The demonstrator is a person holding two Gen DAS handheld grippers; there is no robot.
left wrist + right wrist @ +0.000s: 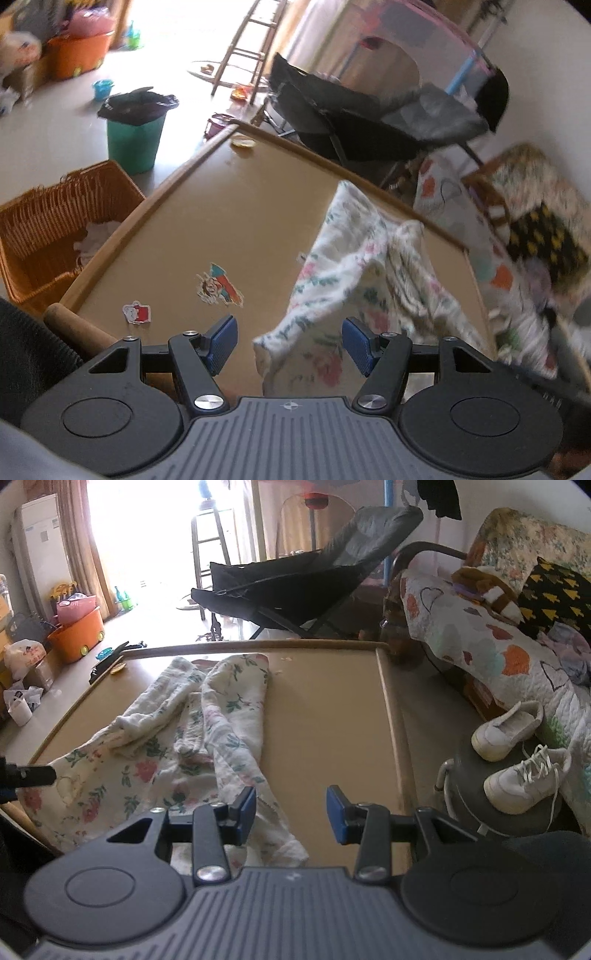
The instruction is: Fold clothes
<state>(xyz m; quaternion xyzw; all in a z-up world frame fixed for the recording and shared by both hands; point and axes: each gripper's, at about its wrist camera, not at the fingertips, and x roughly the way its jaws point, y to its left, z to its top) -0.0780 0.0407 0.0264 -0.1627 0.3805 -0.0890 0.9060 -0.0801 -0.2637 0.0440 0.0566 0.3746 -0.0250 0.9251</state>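
Observation:
A white floral garment [177, 746] lies crumpled on the brown table [325, 716], its legs or sleeves stretching to the far edge. In the left wrist view the garment [354, 266] fills the table's right half, one corner lying between the blue pads. My left gripper [290, 341] is open just above that near corner, gripping nothing. My right gripper [291, 812] is open and empty over the near edge; its left finger [245, 808] is over the cloth, the right over bare table. The left gripper's tip [29, 775] shows at the left edge.
A wicker basket [55, 229] with cloth stands left of the table, a green bin [135, 136] behind it. A black folding chair [295, 587] stands beyond the table. A quilted sofa [498, 653] and white sneakers [517, 753] are at the right. Stickers [218, 284] mark the tabletop.

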